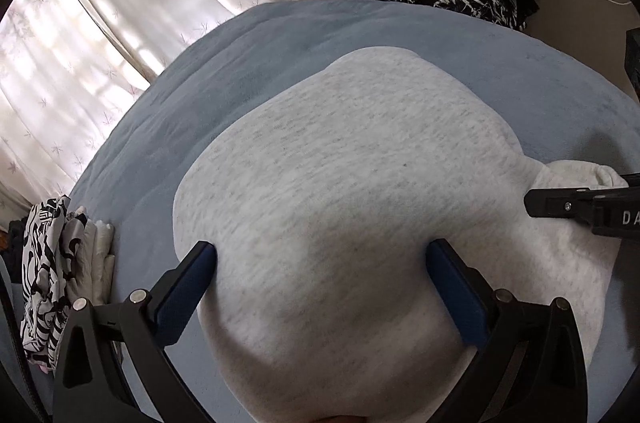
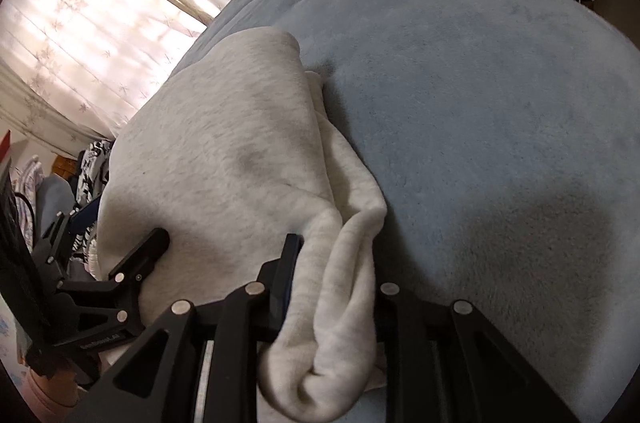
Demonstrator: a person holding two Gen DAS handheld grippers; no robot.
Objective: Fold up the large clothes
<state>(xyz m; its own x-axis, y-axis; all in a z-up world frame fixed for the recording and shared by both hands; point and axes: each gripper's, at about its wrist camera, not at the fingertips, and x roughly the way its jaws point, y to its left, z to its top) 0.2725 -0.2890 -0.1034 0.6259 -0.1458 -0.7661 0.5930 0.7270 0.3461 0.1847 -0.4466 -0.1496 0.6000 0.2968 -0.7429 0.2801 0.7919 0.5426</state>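
- the left tongs (image 1: 320,263) stand apart, pressed down on the grey sweatshirt (image 1: 360,163) lying folded on the blue bed (image 1: 240,63).
- the right tongs (image 2: 336,263) straddle a bunched sleeve (image 2: 344,263); whether they pinch it is unclear.
- a loose hold could drop the sleeve and undo the fold.
- patterned clothes (image 1: 48,263) sit beside the bed's edge, clear of the work.

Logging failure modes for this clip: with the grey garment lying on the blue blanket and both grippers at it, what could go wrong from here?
1. The left gripper is wide open astride the grey garment; closing there may bunch fabric rather than catch an edge.
2. A bunched fold hangs between the right gripper fingers; it may slip or drag the smooth panel askew.
3. The fleecy blue blanket could get pinched along with the garment.
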